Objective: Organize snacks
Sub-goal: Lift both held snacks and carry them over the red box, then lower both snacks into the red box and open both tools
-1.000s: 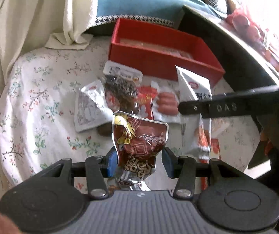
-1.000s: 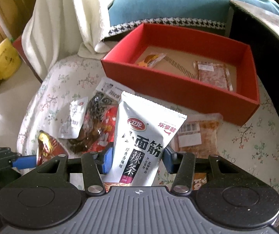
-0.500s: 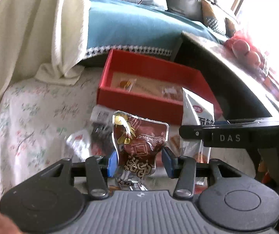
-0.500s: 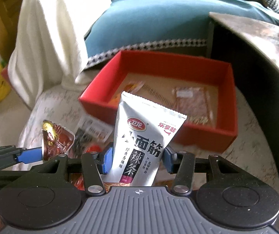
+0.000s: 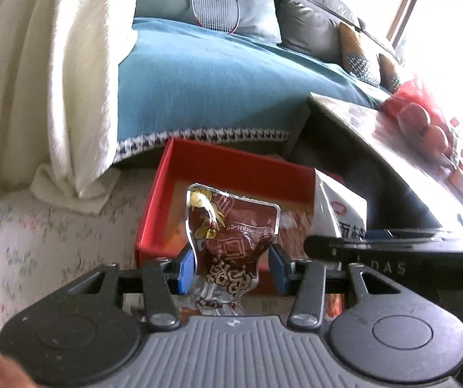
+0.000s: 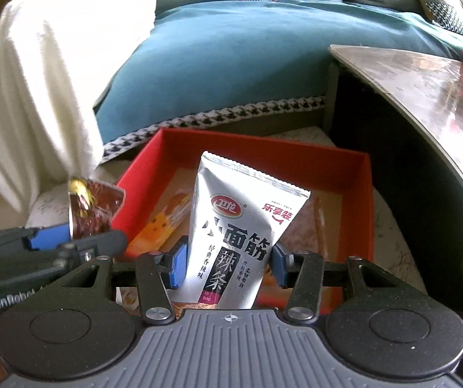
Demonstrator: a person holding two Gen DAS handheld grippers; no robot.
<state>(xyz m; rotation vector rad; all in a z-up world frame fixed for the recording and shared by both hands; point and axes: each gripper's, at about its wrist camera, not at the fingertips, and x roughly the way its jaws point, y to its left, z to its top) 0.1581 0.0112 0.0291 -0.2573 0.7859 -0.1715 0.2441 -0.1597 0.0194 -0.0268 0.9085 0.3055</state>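
Note:
My left gripper [image 5: 231, 270] is shut on a dark red snack packet [image 5: 231, 239] and holds it upright in front of the red box [image 5: 231, 165]. My right gripper [image 6: 226, 266] is shut on a white snack pouch [image 6: 241, 236] with black characters, held upright over the near edge of the red box [image 6: 354, 174]. The box holds an orange packet [image 6: 163, 223] and a brownish packet [image 6: 309, 223]. In the right wrist view the left gripper and its red packet [image 6: 89, 210] are at the left. In the left wrist view the white pouch [image 5: 338, 210] is at the right.
The box sits on a floral tablecloth [image 5: 37, 236]. A white blanket [image 5: 47, 74] hangs at the left. A teal sofa [image 5: 215, 77] with a badminton racket [image 5: 215, 3] is behind. A dark table edge [image 6: 425, 103] runs along the right, close to the box.
Both grippers have risen and moved forward toward the red box with their packets. The loose snacks on the cloth have dropped out of view below.

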